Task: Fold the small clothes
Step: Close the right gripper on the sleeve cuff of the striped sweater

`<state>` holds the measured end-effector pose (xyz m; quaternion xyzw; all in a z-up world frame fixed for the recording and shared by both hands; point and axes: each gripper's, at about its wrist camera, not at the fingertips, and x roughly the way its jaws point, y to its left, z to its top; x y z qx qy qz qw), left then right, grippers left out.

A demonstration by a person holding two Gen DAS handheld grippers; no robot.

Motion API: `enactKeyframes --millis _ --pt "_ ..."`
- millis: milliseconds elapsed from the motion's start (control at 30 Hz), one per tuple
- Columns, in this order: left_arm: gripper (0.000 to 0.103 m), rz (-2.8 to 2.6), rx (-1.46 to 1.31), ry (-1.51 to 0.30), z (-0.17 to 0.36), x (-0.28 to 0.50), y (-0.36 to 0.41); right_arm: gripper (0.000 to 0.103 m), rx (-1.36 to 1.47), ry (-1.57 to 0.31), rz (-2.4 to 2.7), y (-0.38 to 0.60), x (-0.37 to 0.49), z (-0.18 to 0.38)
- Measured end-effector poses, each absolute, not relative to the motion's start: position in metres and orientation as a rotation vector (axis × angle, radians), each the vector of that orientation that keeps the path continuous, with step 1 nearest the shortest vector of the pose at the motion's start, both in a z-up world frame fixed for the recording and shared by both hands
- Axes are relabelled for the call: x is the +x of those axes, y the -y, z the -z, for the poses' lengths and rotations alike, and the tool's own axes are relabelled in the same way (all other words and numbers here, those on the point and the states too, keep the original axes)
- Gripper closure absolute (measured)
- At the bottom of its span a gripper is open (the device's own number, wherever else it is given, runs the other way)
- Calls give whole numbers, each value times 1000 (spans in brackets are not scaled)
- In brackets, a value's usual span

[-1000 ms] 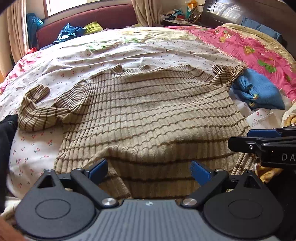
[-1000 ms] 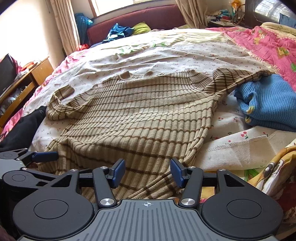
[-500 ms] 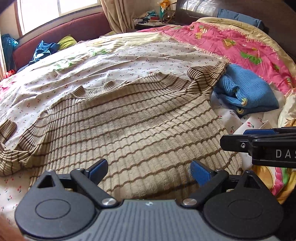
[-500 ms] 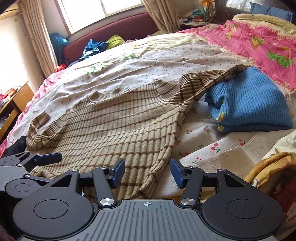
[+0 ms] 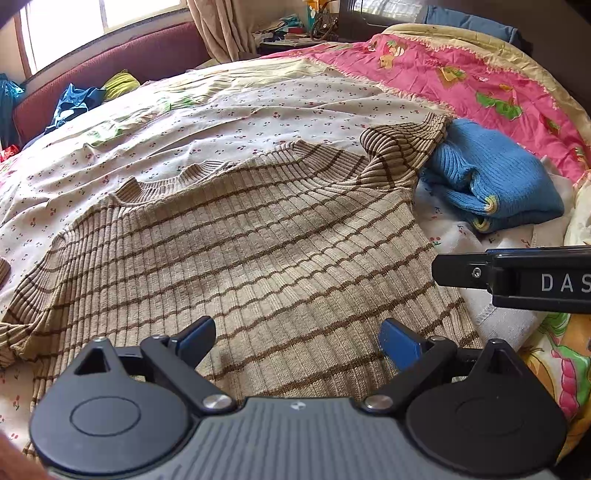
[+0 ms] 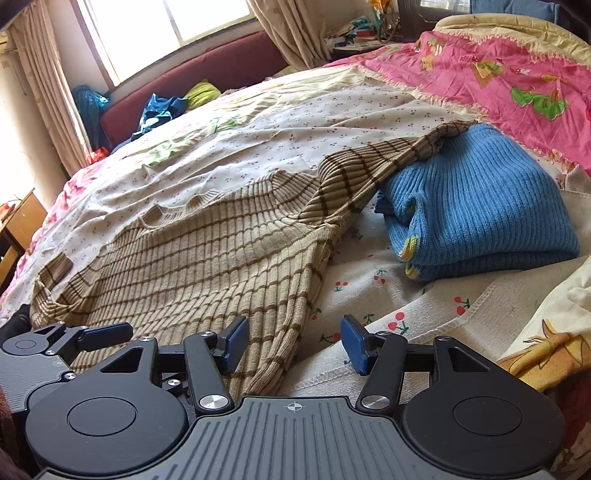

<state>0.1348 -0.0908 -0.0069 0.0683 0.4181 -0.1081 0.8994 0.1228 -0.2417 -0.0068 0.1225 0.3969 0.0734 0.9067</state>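
Two sweaters on bed (image 5: 258,110): striped sweater (image 5: 240,251) spread, blue sweater (image 5: 491,184) folded.

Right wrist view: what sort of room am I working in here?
Most likely a lived-in bedroom: a bed with a cherry-print sheet and pink quilt, a curtained window, and a striped sweater spread out beside a folded blue one.

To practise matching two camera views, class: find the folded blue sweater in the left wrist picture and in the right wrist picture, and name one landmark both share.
Left wrist view: the blue sweater lies at the right, above the right gripper.
Right wrist view: it lies right of centre, upper half.
Shared landmark: the striped sweater's sleeve draped against it.
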Motion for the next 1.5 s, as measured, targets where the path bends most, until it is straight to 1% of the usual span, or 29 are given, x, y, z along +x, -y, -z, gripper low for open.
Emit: enactKeyframes --millis 400,600,800,967,1133,1367,1500 --pt "0 242 124 -866 13 153 97 48 324 -800 -115 259 149 8" --pt "0 251 119 -874 17 157 97 44 345 -803 -93 264 162 8" --pt "0 256 101 -848 12 162 100 44 358 -818 -84 266 169 13" --pt "0 252 92 -860 15 167 100 44 387 -815 -77 271 174 15" --pt "0 261 84 -859 16 167 99 44 460 -823 -73 278 188 17" --pt "0 269 66 -856 17 172 99 43 597 -771 -43 289 214 9" --pt "0 274 61 -856 18 173 99 43 637 -796 -7 291 238 22"
